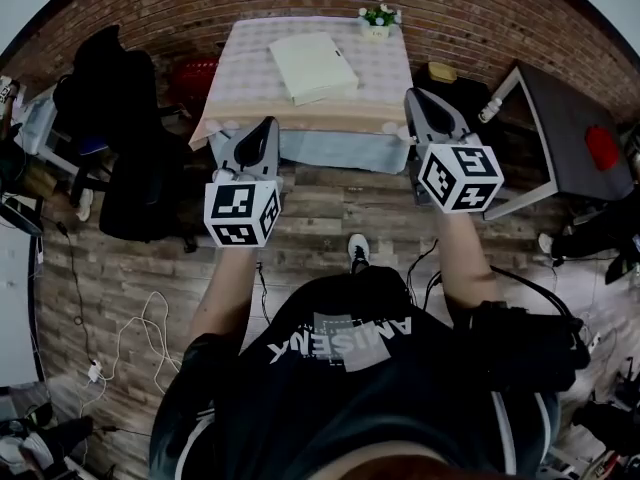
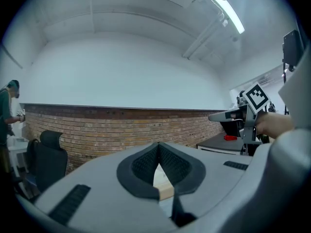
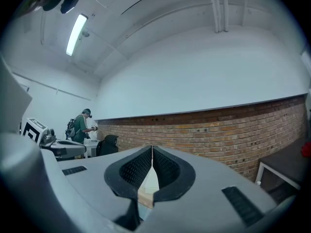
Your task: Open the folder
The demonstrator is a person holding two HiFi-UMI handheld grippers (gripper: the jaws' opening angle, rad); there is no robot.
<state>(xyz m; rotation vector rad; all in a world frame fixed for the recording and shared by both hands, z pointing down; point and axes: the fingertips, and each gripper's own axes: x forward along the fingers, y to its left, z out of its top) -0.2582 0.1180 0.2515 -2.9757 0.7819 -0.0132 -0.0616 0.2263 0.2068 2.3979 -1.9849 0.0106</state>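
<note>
A pale cream folder (image 1: 313,65) lies shut on a small table (image 1: 250,93) with a checked cloth, at the top of the head view. My left gripper (image 1: 264,134) hovers shut and empty near the table's front left corner, short of the folder. Off the front right corner, my right gripper (image 1: 421,104) is shut with nothing in it. In the left gripper view the black pads (image 2: 146,165) meet, and a sliver of table edge shows below them. The right gripper view shows its pads (image 3: 139,168) together too, both grippers pointing level at the brick wall.
A small potted plant (image 1: 379,15) stands at the table's far right corner. A black office chair (image 1: 120,128) is left of the table, a dark desk (image 1: 570,133) with a red object (image 1: 602,147) to the right. Cables (image 1: 140,338) lie on the wooden floor. A person (image 3: 80,126) stands far off.
</note>
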